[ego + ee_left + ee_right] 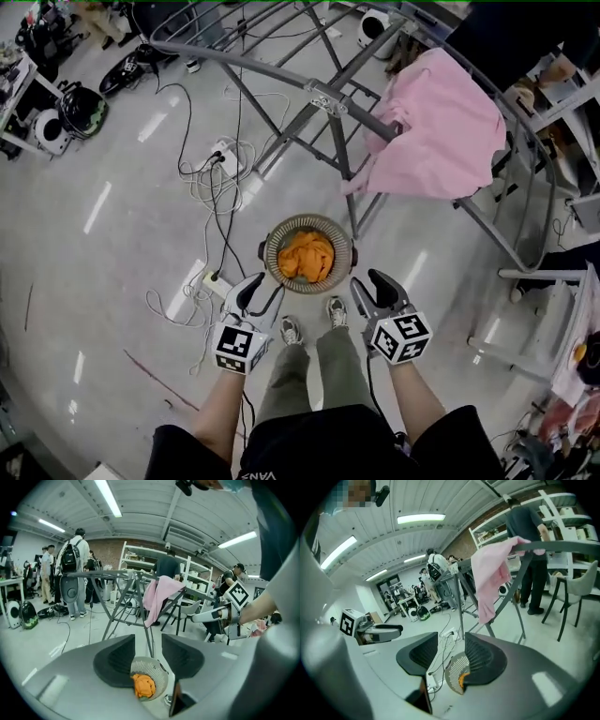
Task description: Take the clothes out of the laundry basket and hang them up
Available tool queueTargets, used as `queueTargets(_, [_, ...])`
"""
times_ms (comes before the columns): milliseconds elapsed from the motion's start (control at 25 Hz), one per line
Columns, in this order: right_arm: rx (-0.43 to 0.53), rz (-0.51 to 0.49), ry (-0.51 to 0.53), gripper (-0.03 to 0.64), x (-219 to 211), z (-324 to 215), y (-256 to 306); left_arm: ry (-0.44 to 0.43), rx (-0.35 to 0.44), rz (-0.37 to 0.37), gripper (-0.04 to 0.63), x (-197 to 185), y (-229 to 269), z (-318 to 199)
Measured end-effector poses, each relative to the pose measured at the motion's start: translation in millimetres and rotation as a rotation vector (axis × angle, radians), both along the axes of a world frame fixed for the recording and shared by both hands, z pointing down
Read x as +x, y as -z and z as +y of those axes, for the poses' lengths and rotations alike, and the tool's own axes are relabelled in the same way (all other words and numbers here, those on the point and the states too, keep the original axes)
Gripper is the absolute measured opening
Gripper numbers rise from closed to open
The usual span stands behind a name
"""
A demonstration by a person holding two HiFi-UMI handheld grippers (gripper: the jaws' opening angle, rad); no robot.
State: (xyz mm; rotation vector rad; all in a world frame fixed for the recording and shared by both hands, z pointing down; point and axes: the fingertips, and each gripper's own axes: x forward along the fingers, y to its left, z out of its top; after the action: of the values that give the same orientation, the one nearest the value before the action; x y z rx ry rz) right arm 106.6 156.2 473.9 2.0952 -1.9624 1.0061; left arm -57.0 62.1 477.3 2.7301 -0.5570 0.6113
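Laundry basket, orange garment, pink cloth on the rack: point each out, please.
laundry basket (pixel 307 222), head view, far side of its rim
orange garment (pixel 307 256), head view, middle of the bundle
pink cloth (pixel 441 131), head view, middle of the draped fabric

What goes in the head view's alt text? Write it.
Seen from above, a person stands over a round basket of orange cloth, holding an open, empty left gripper and right gripper near it. A pink garment hangs on the grey drying rack beyond.

Head cam looks steeply down from above, laundry basket at the person's feet; each gripper cam rides behind its own jaws, facing forward, slightly down; all three share the basket, drying rack, pink cloth.
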Motion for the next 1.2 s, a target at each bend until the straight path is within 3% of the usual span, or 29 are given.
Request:
queueTargets(200, [-0.117,-0.024,0.136,0.181,-14.3,-17.9,-77.5,0.039,-0.031,-0.057,0.15,-3.5,-60.7,-5.4])
queueTargets(720, [-0.422,0.065,0.431,0.172,-44.1,-57.6,-289.4,0.11,-0.082,-0.082,0.15,-9.3,-191.3,-14.2])
queueTargets(1200, [-0.667,0.147,0.641,0.144,-81.0,-72.8,-460.8,0.227,-0.108,-0.052,0.15,-63.2,-283.6,-22.6])
